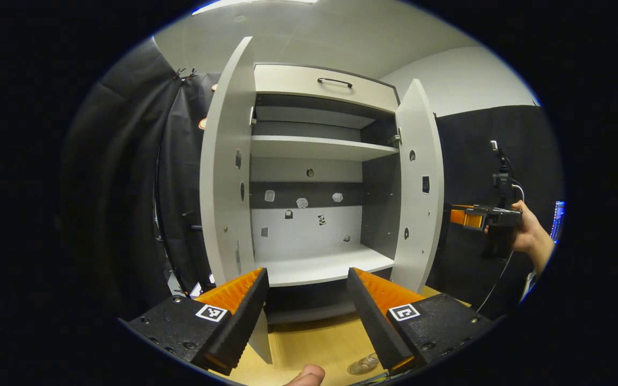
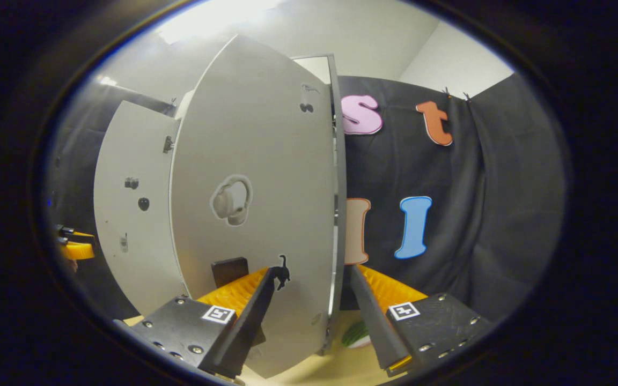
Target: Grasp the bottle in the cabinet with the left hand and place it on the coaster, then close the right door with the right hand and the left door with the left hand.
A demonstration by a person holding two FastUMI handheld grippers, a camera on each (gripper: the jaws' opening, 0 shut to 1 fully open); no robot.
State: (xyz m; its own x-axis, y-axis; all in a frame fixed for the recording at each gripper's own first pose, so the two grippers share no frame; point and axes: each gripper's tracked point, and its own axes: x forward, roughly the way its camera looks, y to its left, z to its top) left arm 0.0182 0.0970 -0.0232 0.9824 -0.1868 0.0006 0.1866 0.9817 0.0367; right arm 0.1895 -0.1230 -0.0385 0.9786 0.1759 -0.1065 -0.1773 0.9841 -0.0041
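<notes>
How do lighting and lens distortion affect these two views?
Left gripper view: even light, sharp cabinet shelves, both doors bowed by the fisheye, bright ceiling strip at the top. Right gripper view: the right door bulges strongly close to the lens, glare upper left, dim edges, left gripper small and dark.

One cabinet [image 1: 319, 177]; two open doors [image 1: 226, 161]; two grippers [image 1: 306, 300]; perhaps three shelves [image 1: 319, 147].
</notes>
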